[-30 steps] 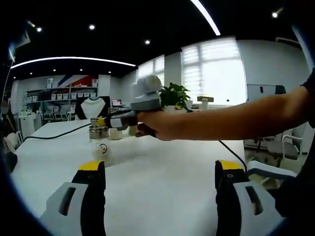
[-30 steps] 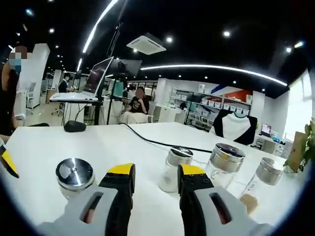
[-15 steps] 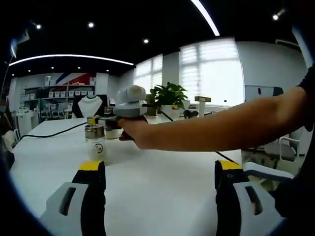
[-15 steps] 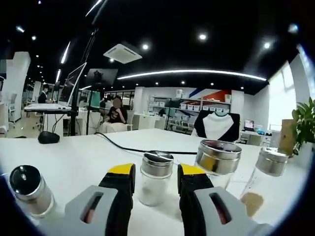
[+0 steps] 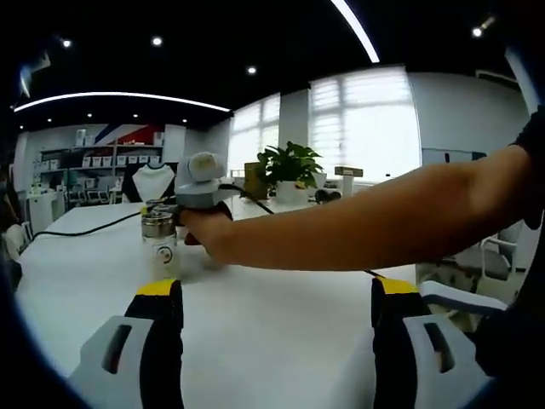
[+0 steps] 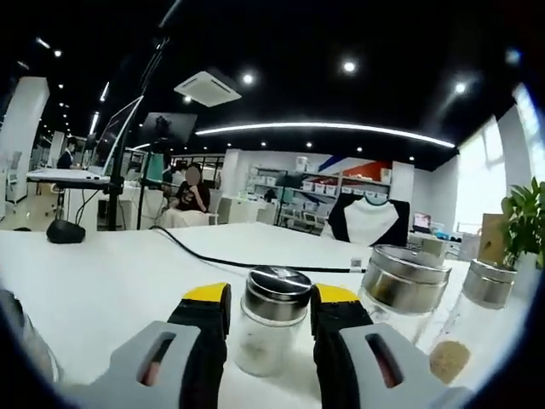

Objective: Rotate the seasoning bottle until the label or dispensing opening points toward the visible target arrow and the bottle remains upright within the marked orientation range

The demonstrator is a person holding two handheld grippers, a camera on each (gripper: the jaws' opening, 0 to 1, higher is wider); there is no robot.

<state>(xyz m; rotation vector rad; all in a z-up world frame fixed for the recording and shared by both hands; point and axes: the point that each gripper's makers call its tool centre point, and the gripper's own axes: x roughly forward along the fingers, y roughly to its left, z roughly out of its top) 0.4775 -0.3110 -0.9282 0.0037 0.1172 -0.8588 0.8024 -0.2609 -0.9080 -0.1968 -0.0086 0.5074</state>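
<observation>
Since the earlier frames the right gripper (image 6: 260,300) has pushed forward, so the bottle (image 6: 271,331) that stood ahead of its yellow tips now sits between the two jaws, and in the left gripper view the person's hand (image 5: 203,237) has travelled further left toward the same bottle (image 5: 160,247). In the right gripper view the jaws stand narrowly apart with the steel-capped glass bottle upright in the gap; whether the pads actually press its sides cannot be told. The left gripper (image 5: 277,302) sits low over the white bench (image 5: 281,332), its jaws spread wide and holding nothing, well back from the bottle. From there the person's bare forearm (image 5: 375,226) reaches in from the right, roughly level, across the bench, the hand wrapped around the right gripper's (image 5: 174,213) grey handle right beside the bottle. The right gripper view adds what the left one lacks: a wider steel-lidded jar (image 6: 402,285) just right of the bottle, a further jar with brown contents (image 6: 473,328) beyond that, and a black cable (image 6: 221,256) crossing the bench (image 6: 102,290). Farther off in the left gripper view a potted plant (image 5: 292,170) stands by bright windows (image 5: 366,119).
</observation>
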